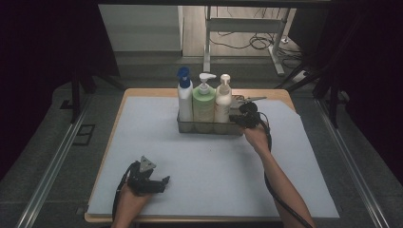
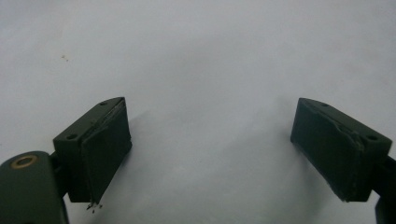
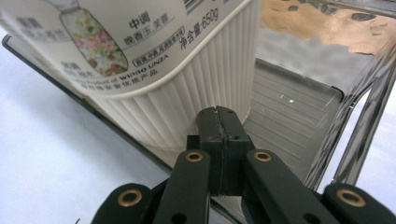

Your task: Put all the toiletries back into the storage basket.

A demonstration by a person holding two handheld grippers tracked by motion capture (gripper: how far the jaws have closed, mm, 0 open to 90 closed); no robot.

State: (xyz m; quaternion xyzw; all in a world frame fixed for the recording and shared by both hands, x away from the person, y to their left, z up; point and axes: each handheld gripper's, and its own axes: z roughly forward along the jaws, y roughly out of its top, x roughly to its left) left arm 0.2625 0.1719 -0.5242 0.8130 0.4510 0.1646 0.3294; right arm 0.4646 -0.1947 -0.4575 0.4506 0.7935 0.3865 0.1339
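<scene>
- Three pump bottles are counted in the upper middle of the high view, lined up side by side in one clear tray (image 1: 209, 128).
- From left to right they are read as a white bottle with a blue pump (image 1: 185, 99), a green bottle with a white pump (image 1: 204, 102) and a cream bottle (image 1: 223, 102) with a cream pump.
- Two grippers are counted. The right gripper (image 1: 239, 118) is seen just right of centre in the high view, at the tray's right end, close beside the cream bottle.
- In the right gripper view its jaws are pressed flat together, clenched on nothing that can be made out, at lower centre of the frame; the tips sit right at the ribbed base of the cream bottle (image 3: 154, 79), over the tray's rim (image 3: 327, 116).
- Whether the tips actually touch the bottle cannot be told.
- The left gripper (image 1: 164, 183) is found at lower left of the high view, resting low over the white sheet (image 1: 214, 166), well apart from the tray.
- In the left gripper view its two jaws are spread wide, released, with bare sheet (image 2: 210, 70) between them.
- One grey three-cornered plate is seen on top of the left gripper.
- Two forearms are counted, entering from the bottom edge.
</scene>
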